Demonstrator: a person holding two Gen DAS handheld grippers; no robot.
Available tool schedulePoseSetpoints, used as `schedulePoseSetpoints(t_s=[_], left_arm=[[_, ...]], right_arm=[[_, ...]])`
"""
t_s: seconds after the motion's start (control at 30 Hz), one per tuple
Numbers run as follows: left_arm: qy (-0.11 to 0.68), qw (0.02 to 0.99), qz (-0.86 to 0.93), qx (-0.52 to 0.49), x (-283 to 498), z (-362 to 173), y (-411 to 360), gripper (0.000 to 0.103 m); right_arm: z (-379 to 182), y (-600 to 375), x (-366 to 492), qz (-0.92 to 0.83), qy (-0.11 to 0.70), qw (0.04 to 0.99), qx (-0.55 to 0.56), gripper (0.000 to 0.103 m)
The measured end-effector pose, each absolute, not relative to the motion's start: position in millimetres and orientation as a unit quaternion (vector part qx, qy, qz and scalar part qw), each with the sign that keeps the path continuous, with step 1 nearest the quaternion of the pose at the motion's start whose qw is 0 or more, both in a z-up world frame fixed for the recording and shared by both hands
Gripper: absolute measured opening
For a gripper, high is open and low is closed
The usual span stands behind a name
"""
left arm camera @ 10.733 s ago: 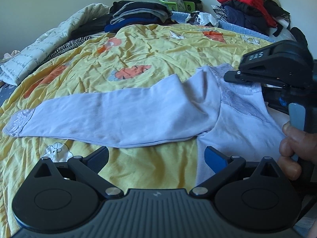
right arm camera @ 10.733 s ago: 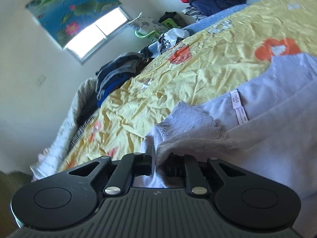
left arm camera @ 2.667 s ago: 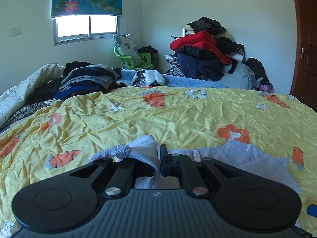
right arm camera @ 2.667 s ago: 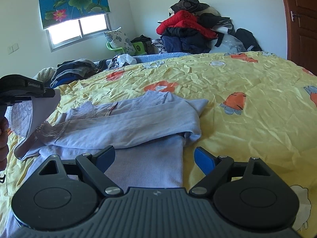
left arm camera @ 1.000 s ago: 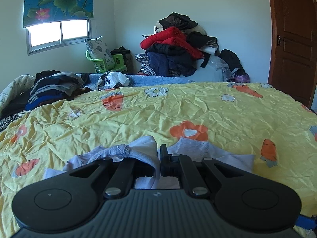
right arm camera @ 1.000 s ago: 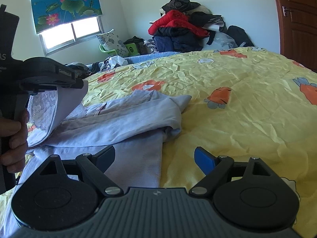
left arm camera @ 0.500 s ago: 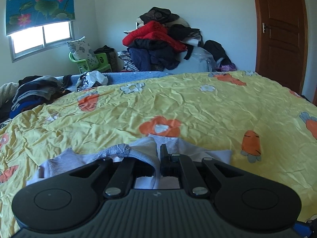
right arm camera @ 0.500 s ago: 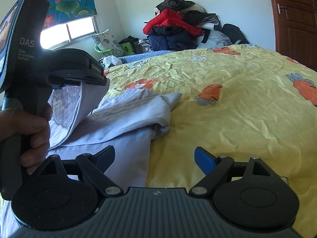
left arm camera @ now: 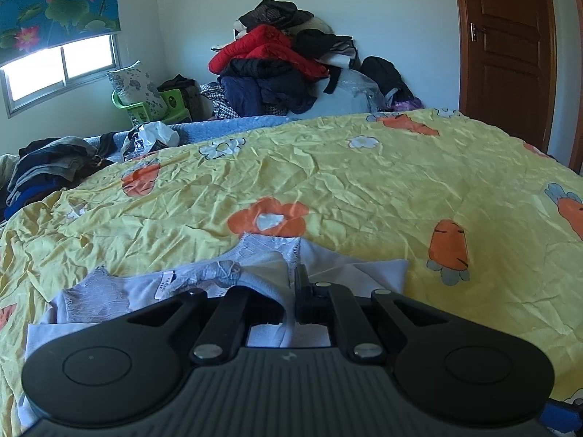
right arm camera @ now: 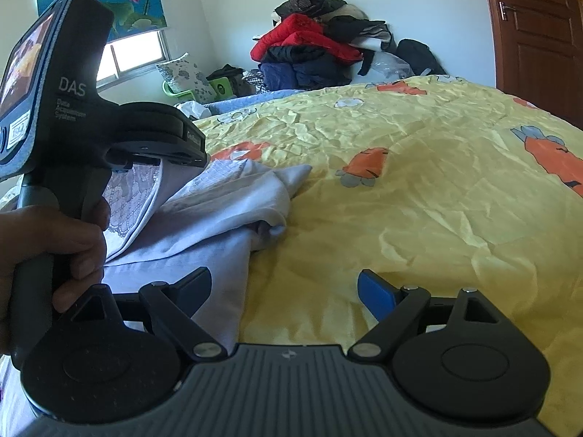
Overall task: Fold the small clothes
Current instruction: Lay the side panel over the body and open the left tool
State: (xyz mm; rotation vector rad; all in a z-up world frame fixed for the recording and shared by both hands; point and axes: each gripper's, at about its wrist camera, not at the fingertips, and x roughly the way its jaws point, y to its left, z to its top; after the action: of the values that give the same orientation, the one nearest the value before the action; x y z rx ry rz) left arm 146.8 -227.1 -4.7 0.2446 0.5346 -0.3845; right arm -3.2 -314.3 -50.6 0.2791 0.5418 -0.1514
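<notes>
A pale lilac long-sleeved top with lace trim (right arm camera: 218, 215) lies on the yellow bedspread (right arm camera: 419, 200). My left gripper (left arm camera: 291, 291) is shut on the lace cuff of a sleeve (left arm camera: 277, 287) and holds it lifted over the top's body (left arm camera: 109, 295). In the right wrist view the left gripper (right arm camera: 182, 160) is at the left, the sleeve (right arm camera: 138, 200) hanging from it. My right gripper (right arm camera: 284, 287) is open and empty, low over the top's right edge and the bedspread.
A heap of red and dark clothes (left arm camera: 277, 69) lies at the far wall. Folded dark clothes (left arm camera: 47, 167) sit at the far left of the bed. A green chair (left arm camera: 145, 105) stands under the window. A brown door (left arm camera: 510, 47) is at the right.
My left gripper has carried the sleeve cuff to the right across the top's body, closer to the right gripper. The right gripper has stayed open and shifted slightly right.
</notes>
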Motion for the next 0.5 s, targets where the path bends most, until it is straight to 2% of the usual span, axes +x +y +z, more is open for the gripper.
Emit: schedulePoseSetpoints(t_s=[0.5], left_arm=[[0.286,0.929,-0.193,0.136,149,-8,-243,0.007]], right_arm=[[-53,-320,-7,-0.085,0.269,0.949,0.139,0.09]])
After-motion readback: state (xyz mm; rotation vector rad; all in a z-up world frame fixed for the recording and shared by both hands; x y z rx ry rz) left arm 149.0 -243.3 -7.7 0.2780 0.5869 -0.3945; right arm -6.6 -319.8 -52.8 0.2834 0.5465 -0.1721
